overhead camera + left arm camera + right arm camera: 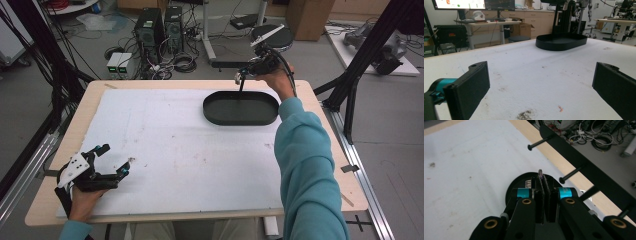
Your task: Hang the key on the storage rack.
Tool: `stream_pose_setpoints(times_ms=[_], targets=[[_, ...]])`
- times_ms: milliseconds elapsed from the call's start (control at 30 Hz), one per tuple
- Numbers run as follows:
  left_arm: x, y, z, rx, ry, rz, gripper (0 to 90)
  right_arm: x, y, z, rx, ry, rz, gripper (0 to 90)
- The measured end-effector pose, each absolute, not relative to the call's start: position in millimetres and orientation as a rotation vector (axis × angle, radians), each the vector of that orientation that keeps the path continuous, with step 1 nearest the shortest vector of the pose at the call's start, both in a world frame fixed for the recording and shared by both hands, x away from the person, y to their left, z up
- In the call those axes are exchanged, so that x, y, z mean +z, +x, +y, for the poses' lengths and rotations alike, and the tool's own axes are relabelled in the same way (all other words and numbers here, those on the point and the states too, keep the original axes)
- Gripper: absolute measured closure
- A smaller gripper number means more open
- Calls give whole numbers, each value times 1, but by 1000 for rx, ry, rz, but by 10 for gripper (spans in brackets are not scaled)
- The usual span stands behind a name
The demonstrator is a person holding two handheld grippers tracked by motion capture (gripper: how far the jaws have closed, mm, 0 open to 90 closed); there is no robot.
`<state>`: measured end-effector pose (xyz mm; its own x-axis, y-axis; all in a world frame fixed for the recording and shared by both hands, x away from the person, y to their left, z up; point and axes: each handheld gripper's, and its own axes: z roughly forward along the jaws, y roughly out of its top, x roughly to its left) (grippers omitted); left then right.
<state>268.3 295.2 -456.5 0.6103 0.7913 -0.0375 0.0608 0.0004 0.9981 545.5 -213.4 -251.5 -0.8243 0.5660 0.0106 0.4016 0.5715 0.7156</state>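
High view shows the right gripper (243,79) at one o'clock over the far rim of the black oval tray (240,108), jaws pinched on a small ridged thing (540,173), too small to identify. It looks ready for release into the tray, which calls for opening. The left gripper (116,159) rests wide apart at seven o'clock.

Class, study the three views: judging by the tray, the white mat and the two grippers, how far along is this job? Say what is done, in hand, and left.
Done: nothing shows inside the black oval tray, and the white mat carries no loose items, only stains. In hand: the right gripper is shut on a thin object too small to identify, held above the tray. The left gripper rests open at the near corner. Left: probably releasing that item into the tray.
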Motion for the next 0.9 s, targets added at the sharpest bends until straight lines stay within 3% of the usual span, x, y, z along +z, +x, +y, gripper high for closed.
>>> stream_pose_setpoints(times_ms=[900], targets=[[-458, 264, 294, 706, 1462, 731, 17, -261, 556, -213, 1032, 877, 2551, 887]])
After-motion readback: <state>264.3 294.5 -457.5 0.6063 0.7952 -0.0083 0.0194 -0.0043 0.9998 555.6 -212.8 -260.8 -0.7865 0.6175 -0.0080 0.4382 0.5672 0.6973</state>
